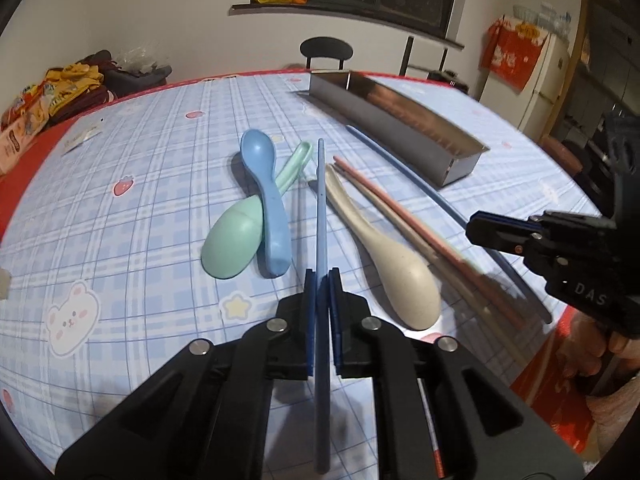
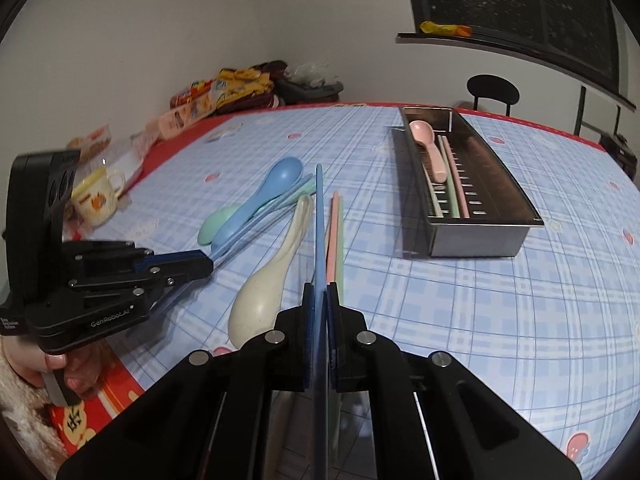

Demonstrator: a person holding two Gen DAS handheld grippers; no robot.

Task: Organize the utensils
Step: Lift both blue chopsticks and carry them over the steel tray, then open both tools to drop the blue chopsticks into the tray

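Observation:
My left gripper (image 1: 321, 280) is shut on a blue chopstick (image 1: 321, 208) that points forward over the table. My right gripper (image 2: 321, 296) is shut on a second blue chopstick (image 2: 320, 216), also pointing forward. Each gripper shows in the other view: the right gripper (image 1: 476, 230) at the right, the left gripper (image 2: 206, 266) at the left. On the tablecloth lie a blue spoon (image 1: 266, 196) across a green spoon (image 1: 232, 240), a beige spoon (image 1: 396, 268), and pink and beige chopsticks (image 1: 400, 208). The steel utensil tray (image 2: 516, 200) holds a pink spoon (image 2: 428, 144) and several chopsticks.
The table (image 2: 500, 320) has a blue checked cloth with a red border. A cartoon mug (image 2: 98, 198) and snack packets (image 2: 224, 88) sit at the far left edge. A black chair (image 2: 492, 90) stands behind the table, below a window ledge.

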